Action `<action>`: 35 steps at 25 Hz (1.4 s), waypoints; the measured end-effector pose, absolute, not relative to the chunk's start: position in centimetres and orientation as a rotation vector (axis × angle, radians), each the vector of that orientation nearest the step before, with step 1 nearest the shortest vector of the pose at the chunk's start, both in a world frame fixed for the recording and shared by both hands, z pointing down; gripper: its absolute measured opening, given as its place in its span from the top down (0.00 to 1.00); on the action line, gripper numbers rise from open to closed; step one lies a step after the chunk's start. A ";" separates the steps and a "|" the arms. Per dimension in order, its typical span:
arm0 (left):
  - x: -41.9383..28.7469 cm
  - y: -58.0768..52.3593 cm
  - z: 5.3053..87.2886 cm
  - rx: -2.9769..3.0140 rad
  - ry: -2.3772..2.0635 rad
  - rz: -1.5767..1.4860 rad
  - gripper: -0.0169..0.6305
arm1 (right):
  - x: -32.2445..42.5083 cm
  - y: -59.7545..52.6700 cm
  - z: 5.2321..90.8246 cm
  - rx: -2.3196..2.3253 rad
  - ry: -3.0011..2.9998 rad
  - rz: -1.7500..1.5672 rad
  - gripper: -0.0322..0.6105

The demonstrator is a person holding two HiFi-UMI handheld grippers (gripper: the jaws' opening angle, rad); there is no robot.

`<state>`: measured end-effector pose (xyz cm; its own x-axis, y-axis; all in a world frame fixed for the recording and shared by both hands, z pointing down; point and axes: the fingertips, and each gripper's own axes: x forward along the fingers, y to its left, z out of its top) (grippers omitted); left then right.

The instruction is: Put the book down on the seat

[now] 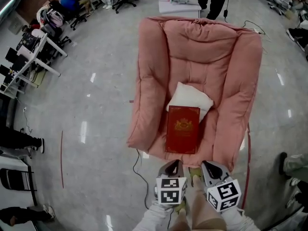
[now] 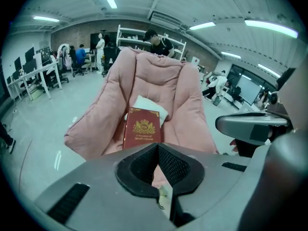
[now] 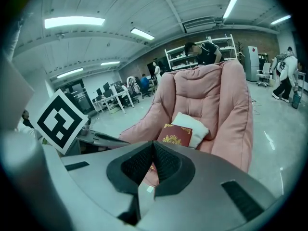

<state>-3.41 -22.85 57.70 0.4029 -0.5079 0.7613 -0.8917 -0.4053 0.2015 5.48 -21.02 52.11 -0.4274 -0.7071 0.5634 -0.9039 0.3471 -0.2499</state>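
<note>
A pale, glossy floor (image 1: 96, 129) fills most of the head view. On it stands a big pink armchair (image 1: 202, 47) with thick padded arms and a quilted back. A white pillow (image 1: 190, 96) lies in the middle of the seat (image 1: 210, 129), against the foot of the backrest.

The red book (image 1: 183, 129) lies flat on the seat with its gold-printed cover up. Its far edge overlaps the pillow and its near edge reaches close to the front of the cushion. Nothing holds it.

Both grippers sit at the bottom of the head view, side by side just in front of the chair and clear of the book. They are over the person's legs, and both point forward at the seat. The left gripper (image 1: 174, 164) has its fingers pressed together at the tips with nothing between them, and its own view looks over the closed tips (image 2: 157, 145) at the book beyond. The right gripper (image 1: 211, 166) is also closed and empty (image 3: 153, 143), and it sits a little nearer the chair's right arm. Each carries its marker cube toward the person, with pale sleeves showing behind them.
</note>
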 end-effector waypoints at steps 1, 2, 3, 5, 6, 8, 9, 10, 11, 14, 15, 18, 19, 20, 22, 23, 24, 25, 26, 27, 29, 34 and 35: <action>-3.5 -22.2 57.2 2.062 -1.183 0.820 0.96 | 5.2 -20.5 51.8 1.421 -2.263 0.757 0.94; -3.7 -21.5 56.8 2.069 -1.179 0.822 0.96 | 4.9 -19.9 51.4 1.422 -2.266 0.752 0.94; -3.9 -20.9 56.3 2.076 -1.177 0.823 0.96 | 4.5 -19.3 51.0 1.423 -2.270 0.748 0.94; -4.4 -19.6 55.2 2.087 -1.180 0.813 0.96 | 3.9 -18.1 50.1 1.421 -2.281 0.734 0.94; -4.6 -19.1 54.7 2.089 -1.184 0.800 0.96 | 3.6 -17.5 49.7 1.420 -2.287 0.726 0.94; -5.2 -17.9 53.8 2.090 -1.191 0.774 0.96 | 3.1 -16.4 48.9 1.420 -2.294 0.712 0.94; -5.4 -17.4 53.4 2.090 -1.194 0.762 0.96 | 2.9 -15.8 48.5 1.421 -2.297 0.708 0.94; -5.7 -16.8 53.0 2.089 -1.198 0.751 0.96 | 2.6 -15.3 48.2 1.422 -2.300 0.704 0.94; -6.0 -16.2 52.6 2.087 -1.201 0.740 0.96 | 2.4 -14.7 47.9 1.422 -2.302 0.700 0.94; -6.8 -14.7 51.3 2.093 -1.215 0.712 0.96 | 1.5 -13.0 47.2 1.430 -2.304 0.676 0.94; -7.0 -14.2 50.9 2.097 -1.218 0.704 0.96 | 1.2 -12.5 46.9 1.432 -2.303 0.669 0.94; -7.7 -12.7 49.7 2.107 -1.229 0.690 0.96 | 0.3 -11.2 46.1 1.432 -2.311 0.657 0.94; -8.0 -12.2 49.3 2.110 -1.232 0.684 0.96 | 0.1 -10.8 45.8 1.430 -2.314 0.648 0.94; -8.2 -11.8 48.9 2.114 -1.234 0.677 0.96 | -0.1 -10.4 45.4 1.428 -2.318 0.636 0.94; -8.6 -10.9 48.1 2.127 -1.236 0.665 0.96 | -0.6 -9.6 44.8 1.426 -2.331 0.610 0.94; -8.7 -10.5 47.8 2.135 -1.239 0.662 0.96 | -0.7 -9.1 44.5 1.426 -2.338 0.600 0.94; -8.8 -10.2 47.5 2.142 -1.243 0.660 0.96 | -0.9 -8.7 44.3 1.428 -2.344 0.593 0.94; -8.9 -9.8 47.3 2.148 -1.248 0.659 0.96 | -1.0 -8.2 44.1 1.429 -2.350 0.587 0.94; -9.0 -9.4 47.1 2.151 -1.253 0.656 0.96 | -1.1 -7.7 44.0 1.429 -2.356 0.584 0.94; -9.1 -9.1 46.9 2.153 -1.257 0.653 0.96 | -1.2 -7.2 43.9 1.427 -2.360 0.582 0.94; -9.3 -8.3 46.5 2.157 -1.259 0.647 0.96 | -1.5 -6.2 43.6 1.420 -2.362 0.575 0.94; -9.4 -6.5 45.5 2.196 -1.252 0.652 0.96 | -1.8 -4.3 43.2 1.404 -2.364 0.539 0.94; -9.4 -6.2 45.4 2.199 -1.250 0.654 0.96 | -1.8 -4.0 43.2 1.402 -2.364 0.537 0.94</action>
<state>-9.40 -6.16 45.39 0.4569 -0.6242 0.6337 -0.8766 -0.4369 0.2016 -1.81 -3.98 43.18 -0.4554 -0.7570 0.4685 -0.8851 0.4416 -0.1469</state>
